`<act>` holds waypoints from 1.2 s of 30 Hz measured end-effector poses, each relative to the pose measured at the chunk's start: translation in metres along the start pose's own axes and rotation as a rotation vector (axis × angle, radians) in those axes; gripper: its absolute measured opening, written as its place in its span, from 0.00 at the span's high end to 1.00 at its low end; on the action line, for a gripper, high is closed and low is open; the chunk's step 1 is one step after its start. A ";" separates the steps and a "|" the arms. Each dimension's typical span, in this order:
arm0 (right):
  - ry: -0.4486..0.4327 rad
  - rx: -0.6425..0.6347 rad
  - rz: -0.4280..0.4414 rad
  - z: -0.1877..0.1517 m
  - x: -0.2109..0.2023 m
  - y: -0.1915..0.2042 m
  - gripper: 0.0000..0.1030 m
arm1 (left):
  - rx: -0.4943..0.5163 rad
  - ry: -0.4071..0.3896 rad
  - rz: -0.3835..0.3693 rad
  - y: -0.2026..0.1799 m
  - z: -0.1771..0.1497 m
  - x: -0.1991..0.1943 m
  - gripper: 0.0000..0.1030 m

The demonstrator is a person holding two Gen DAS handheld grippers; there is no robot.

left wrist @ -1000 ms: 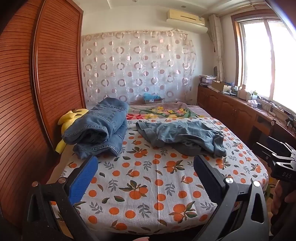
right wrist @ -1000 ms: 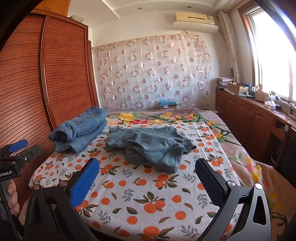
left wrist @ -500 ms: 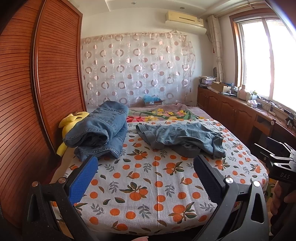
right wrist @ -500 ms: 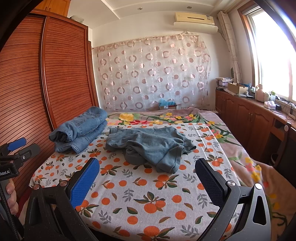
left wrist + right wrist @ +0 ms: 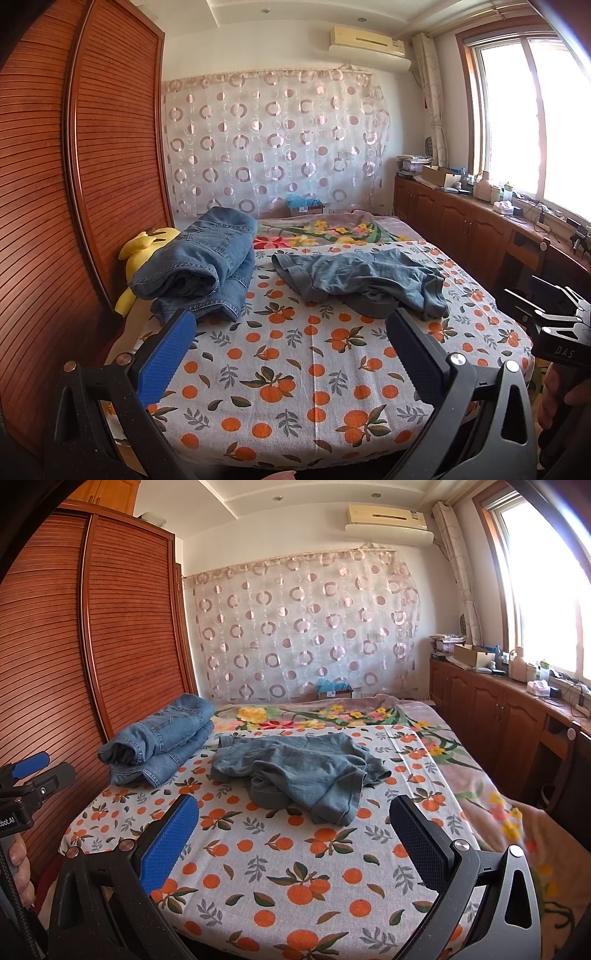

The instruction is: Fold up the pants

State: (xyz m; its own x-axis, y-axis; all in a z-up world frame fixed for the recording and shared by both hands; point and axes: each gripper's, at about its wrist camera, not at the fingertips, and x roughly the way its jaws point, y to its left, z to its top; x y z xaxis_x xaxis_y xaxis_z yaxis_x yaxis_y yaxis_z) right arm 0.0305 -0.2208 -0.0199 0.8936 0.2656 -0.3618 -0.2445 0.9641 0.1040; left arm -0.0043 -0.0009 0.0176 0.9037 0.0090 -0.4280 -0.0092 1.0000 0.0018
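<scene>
Crumpled grey-blue pants [image 5: 362,282] lie in a heap in the middle of the bed [image 5: 295,369], which has an orange-print sheet. They also show in the right wrist view [image 5: 299,771]. My left gripper [image 5: 291,328] is open and empty, held above the near part of the bed, well short of the pants. My right gripper [image 5: 293,814] is open and empty too, hovering just before the pants' near edge. Each gripper's housing shows at the edge of the other's view.
A stack of folded blue jeans [image 5: 203,266] sits at the bed's left, seen also in the right wrist view [image 5: 162,738]. A yellow plush toy [image 5: 142,251] lies behind it by the wooden wardrobe [image 5: 74,203]. Wooden cabinets [image 5: 517,716] run along the right under the window.
The left gripper has risen and tilted slightly, so the bed sits lower in its view. The right gripper has barely moved. The pants and the jeans stack have not moved.
</scene>
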 end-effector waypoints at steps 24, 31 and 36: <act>-0.001 0.005 -0.001 0.001 0.000 -0.001 0.00 | 0.004 -0.014 0.001 0.002 0.013 -0.011 0.00; -0.002 0.005 0.000 0.002 0.000 -0.001 0.00 | 0.009 -0.021 0.003 -0.001 0.017 -0.014 0.00; -0.002 0.003 0.001 0.000 0.000 -0.001 0.00 | 0.009 -0.021 0.003 -0.002 0.017 -0.014 0.00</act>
State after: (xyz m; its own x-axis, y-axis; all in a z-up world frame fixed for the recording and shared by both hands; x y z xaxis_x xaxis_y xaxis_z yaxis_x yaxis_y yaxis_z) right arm 0.0311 -0.2218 -0.0196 0.8943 0.2662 -0.3597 -0.2437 0.9639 0.1074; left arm -0.0102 -0.0031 0.0387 0.9124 0.0120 -0.4090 -0.0080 0.9999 0.0113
